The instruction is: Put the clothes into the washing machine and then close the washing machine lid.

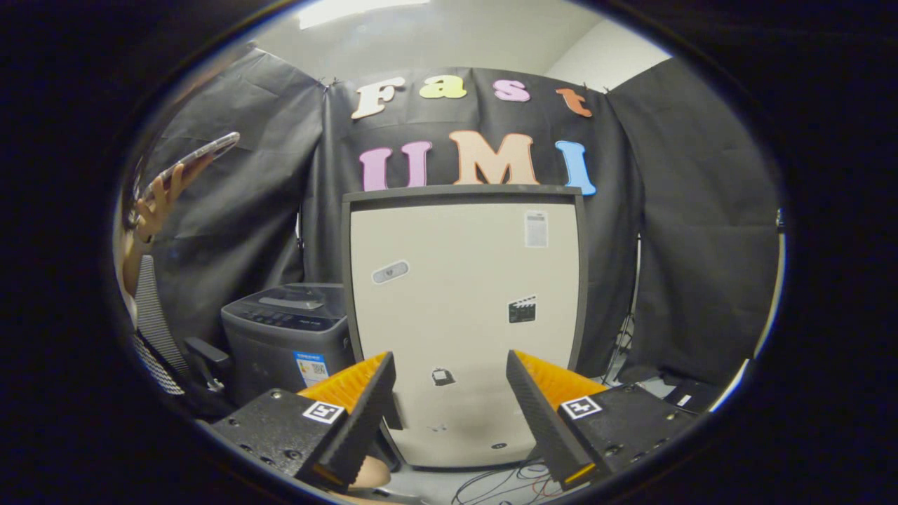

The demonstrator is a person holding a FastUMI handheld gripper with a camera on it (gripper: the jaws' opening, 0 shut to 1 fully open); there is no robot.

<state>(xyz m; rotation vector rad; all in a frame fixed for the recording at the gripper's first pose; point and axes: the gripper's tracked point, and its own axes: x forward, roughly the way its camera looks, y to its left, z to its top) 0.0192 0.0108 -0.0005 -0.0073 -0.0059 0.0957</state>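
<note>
A small grey top-loading washing machine stands on the floor beyond my left finger, its lid down and flat. My gripper is open, held well back from the machine, with nothing between its fingers. Through the gap between them I see the lower part of a tall cream fridge-like cabinet. No clothes are in sight.
The cream cabinet with a dark frame stands to the right of the washer, straight ahead. A person's hand holds up a phone beyond the left finger, beside an office chair. Cables lie on the floor below the cabinet.
</note>
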